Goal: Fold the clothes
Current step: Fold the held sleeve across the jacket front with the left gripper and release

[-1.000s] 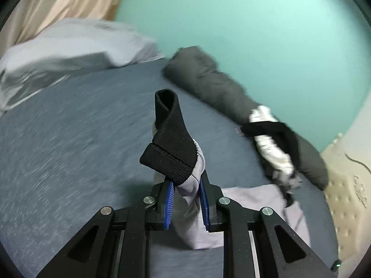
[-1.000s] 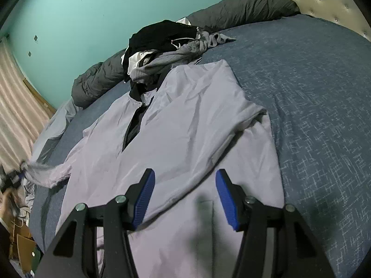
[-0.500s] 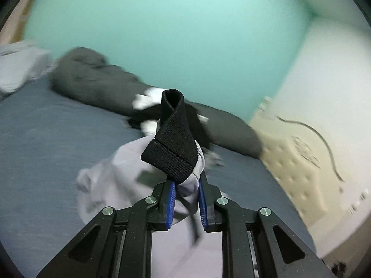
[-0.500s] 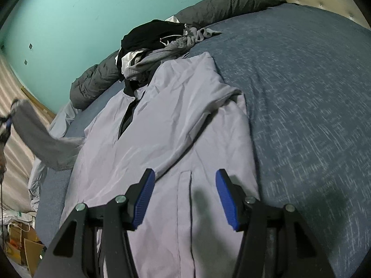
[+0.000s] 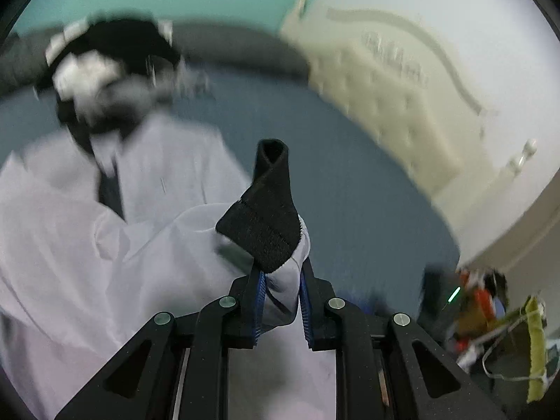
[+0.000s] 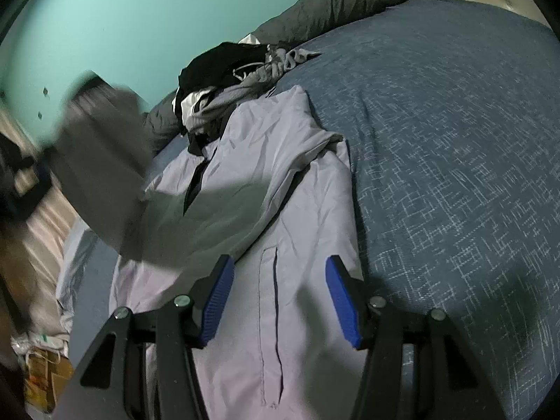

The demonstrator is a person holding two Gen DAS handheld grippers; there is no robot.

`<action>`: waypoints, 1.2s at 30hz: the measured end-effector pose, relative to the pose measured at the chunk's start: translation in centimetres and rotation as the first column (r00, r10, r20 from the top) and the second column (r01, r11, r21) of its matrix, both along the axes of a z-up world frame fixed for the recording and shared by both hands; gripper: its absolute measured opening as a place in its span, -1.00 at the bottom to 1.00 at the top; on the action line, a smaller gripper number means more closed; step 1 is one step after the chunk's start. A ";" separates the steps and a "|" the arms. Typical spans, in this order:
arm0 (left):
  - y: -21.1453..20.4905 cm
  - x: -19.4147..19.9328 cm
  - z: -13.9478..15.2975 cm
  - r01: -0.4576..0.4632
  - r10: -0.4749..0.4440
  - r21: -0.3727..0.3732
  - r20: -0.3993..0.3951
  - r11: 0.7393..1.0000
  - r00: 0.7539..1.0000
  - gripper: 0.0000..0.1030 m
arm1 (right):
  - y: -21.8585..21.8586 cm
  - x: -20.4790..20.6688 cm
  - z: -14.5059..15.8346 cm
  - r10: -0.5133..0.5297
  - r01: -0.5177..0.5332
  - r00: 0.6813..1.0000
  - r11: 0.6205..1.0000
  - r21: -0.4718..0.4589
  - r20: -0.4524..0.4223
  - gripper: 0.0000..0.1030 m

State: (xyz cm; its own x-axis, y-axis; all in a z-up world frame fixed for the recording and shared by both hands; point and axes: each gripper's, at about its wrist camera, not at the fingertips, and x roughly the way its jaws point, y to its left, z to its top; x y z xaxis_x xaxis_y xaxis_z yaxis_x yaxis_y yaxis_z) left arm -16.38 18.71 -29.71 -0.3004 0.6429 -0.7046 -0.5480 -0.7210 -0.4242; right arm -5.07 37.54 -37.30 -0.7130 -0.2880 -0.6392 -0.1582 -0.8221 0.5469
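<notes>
Folding a light purple jacket on a blue bed

The left gripper (image 5: 280,301) is pinching the end of the jacket sleeve (image 5: 287,276) between its blue pads – the black cuff (image 5: 266,224) is sticking up above the fingers. The sleeve is hanging in the air over the jacket (image 6: 280,210), and it is looking blurry in the right view. The jacket is lying flat on the blue bed cover (image 6: 455,140), front side up, with its pocket (image 6: 269,315) showing. The right gripper (image 6: 276,297) is hovering over the jacket with its fingers partly apart – it is holding nothing. A pile of dark clothes (image 6: 224,66) is sitting just past the jacket collar
</notes>
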 end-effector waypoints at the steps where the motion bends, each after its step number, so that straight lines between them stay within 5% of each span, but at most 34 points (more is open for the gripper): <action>1: 0.1 0.1 -1.5 0.002 -0.002 -0.023 0.020 1.000 1.000 -0.60 | 0.2 0.0 0.0 -0.005 0.005 1.000 1.000 -0.010 -0.001 0.08; 5: -0.3 0.4 -5.6 0.006 0.001 -0.093 0.071 0.996 0.998 -0.25 | 0.6 0.0 -0.3 -0.010 0.009 1.000 0.998 -0.056 -0.006 0.09; 10: -4.0 2.0 -4.2 -0.017 0.023 -0.107 0.054 0.994 0.998 0.12 | 0.4 -0.4 -0.1 0.009 -0.012 1.000 0.995 -0.095 -0.027 0.14; 18: -11.8 2.4 -2.9 -0.155 0.158 -0.113 0.014 0.981 0.987 0.13 | -1.0 -1.8 0.4 0.051 -0.057 0.997 0.988 -0.141 -0.051 0.23; 24: -18.2 1.6 -3.3 -0.280 0.279 -0.184 -0.034 0.942 0.960 0.13 | -2.8 -3.4 -1.3 0.089 -0.085 0.994 0.994 -0.070 0.063 0.23; 36: -28.9 -2.4 -5.6 -0.530 0.529 -0.192 -0.060 0.826 0.846 0.13 | -3.0 -3.8 -3.6 0.108 -0.106 0.986 0.994 -0.028 0.130 0.23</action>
State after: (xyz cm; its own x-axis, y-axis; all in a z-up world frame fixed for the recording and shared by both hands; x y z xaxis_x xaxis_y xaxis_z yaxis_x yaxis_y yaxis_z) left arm -18.73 -10.21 -35.33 -0.5585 0.2346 -0.7956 -0.0595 -0.9680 -0.2437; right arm -8.84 34.52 -40.94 -0.5876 -0.3726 -0.7182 -0.1416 -0.8267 0.5446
